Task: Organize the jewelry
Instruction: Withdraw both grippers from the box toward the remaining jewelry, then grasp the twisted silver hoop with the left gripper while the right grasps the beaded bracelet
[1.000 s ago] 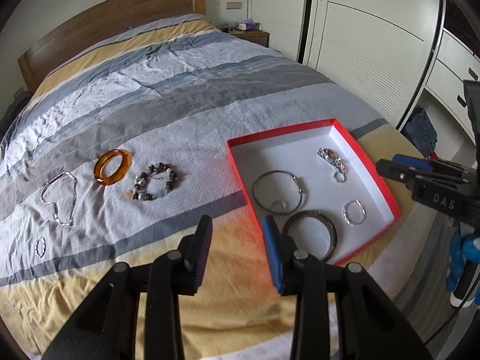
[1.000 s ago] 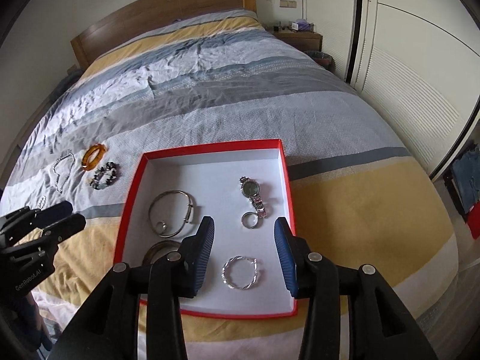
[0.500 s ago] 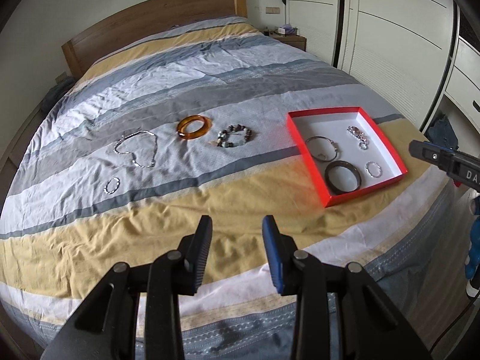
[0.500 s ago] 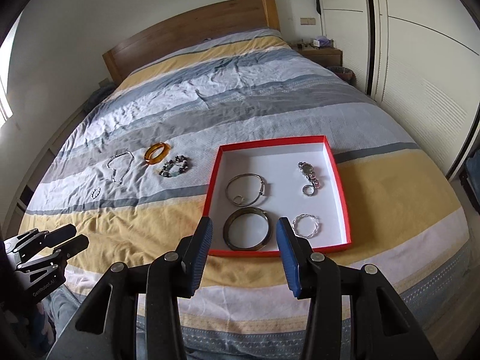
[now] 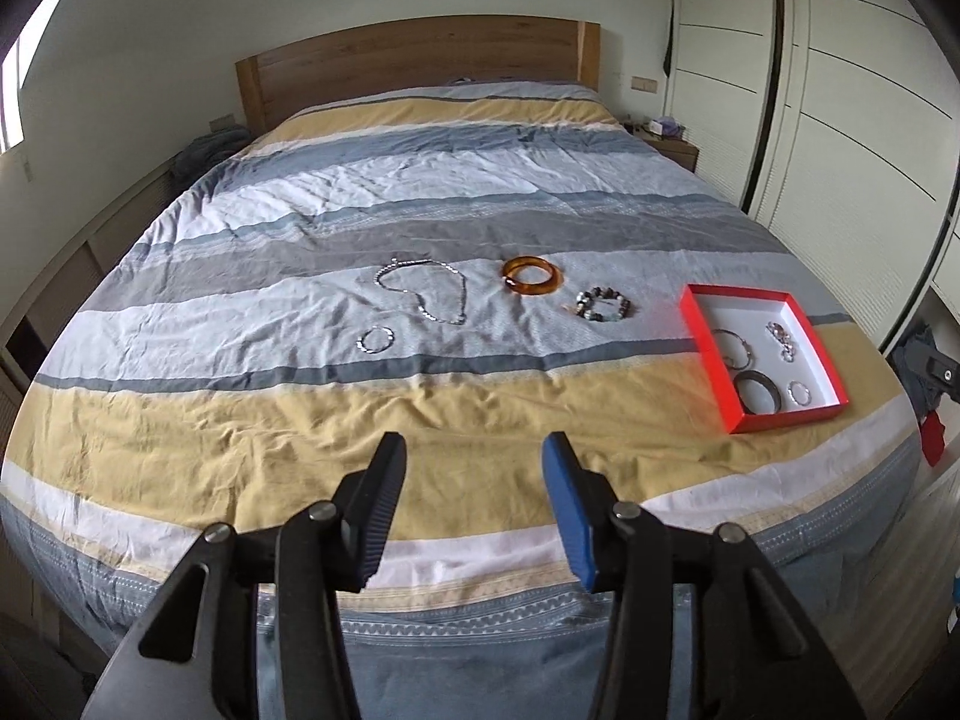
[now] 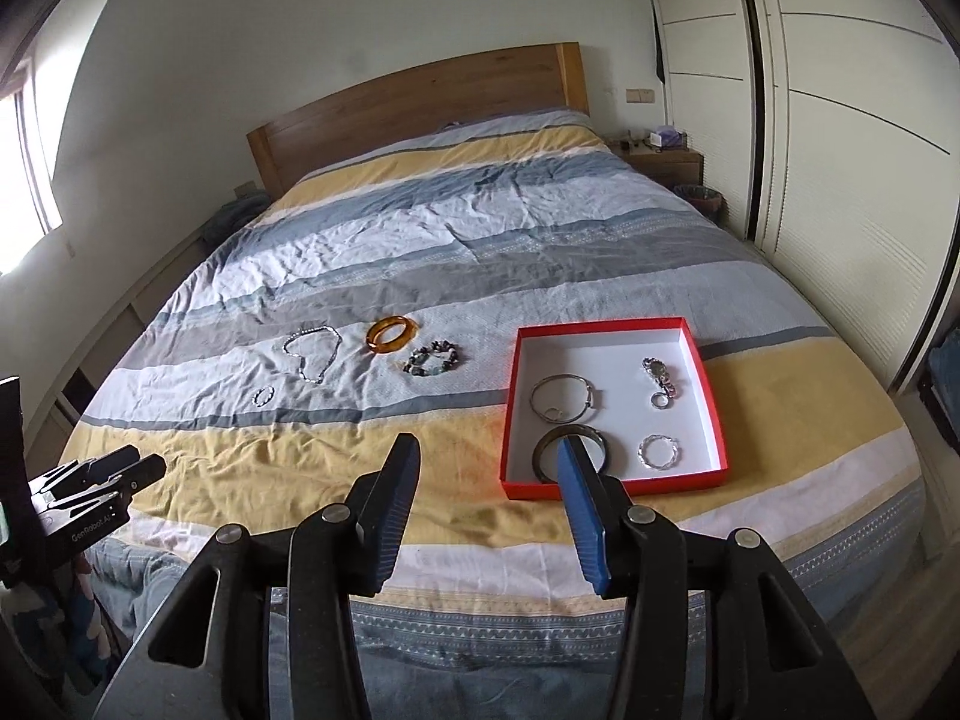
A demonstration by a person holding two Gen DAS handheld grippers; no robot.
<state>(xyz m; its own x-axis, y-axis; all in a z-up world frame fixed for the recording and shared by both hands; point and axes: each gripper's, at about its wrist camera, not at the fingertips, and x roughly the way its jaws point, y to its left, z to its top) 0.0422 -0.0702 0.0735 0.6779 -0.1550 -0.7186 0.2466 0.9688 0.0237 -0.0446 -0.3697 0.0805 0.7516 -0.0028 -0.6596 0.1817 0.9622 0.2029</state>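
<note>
A red tray (image 6: 708, 384) with a white floor lies on the bed; it holds a silver bangle (image 6: 564, 399), a dark bangle (image 6: 543, 450), a watch (image 6: 659, 373) and a twisted silver ring (image 6: 658, 451). It also shows in the left wrist view (image 5: 705, 336). On the cover to its left lie a silver chain (image 5: 429, 291), an amber bangle (image 5: 532, 276), a beaded bracelet (image 5: 603, 304) and a small silver hoop (image 5: 376, 339). My left gripper (image 5: 474, 480) and right gripper (image 6: 487, 480) are both open and empty, held back above the foot of the bed.
The striped bed cover (image 5: 420, 420) is wrinkled. A wooden headboard (image 5: 414, 60) stands at the far end. White wardrobe doors (image 6: 840, 120) line the right side, with a nightstand (image 6: 666, 165) beside the bed. The left gripper shows in the right wrist view (image 6: 96, 480).
Both grippers have pulled back and up from the tray and jewelry, so the whole bed now shows. Both stay open. The jewelry has not moved.
</note>
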